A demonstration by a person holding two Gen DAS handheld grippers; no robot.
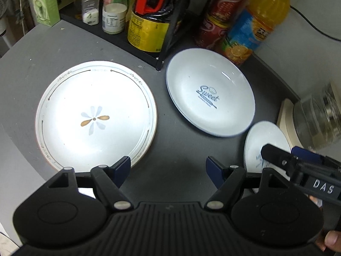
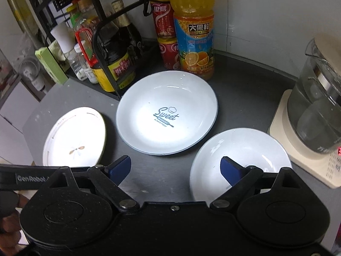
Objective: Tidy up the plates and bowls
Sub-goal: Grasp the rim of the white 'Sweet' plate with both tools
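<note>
Three white dishes lie on the dark grey counter. A large flat plate with a flower motif point(image 1: 96, 115) point(image 2: 74, 137) is at the left. A deep plate printed "Sweet" point(image 1: 210, 95) point(image 2: 167, 115) sits in the middle. A smaller white plate point(image 1: 266, 140) point(image 2: 240, 155) is at the right. My left gripper point(image 1: 168, 166) stands open just in front of the flower plate's near rim, its left finger over that rim. My right gripper point(image 2: 175, 168) is open too, its right finger over the small plate's near-left part, nothing held. It also shows at the right of the left wrist view point(image 1: 298, 162).
A black wire rack point(image 2: 102, 42) with sauce bottles and spice jars lines the back. Red cans point(image 2: 166, 34) and an orange juice bottle point(image 2: 195, 29) stand behind the Sweet plate. A glass kettle point(image 2: 315, 106) on a cream base is at the right edge. A hand point(image 1: 332, 241) grips the right tool.
</note>
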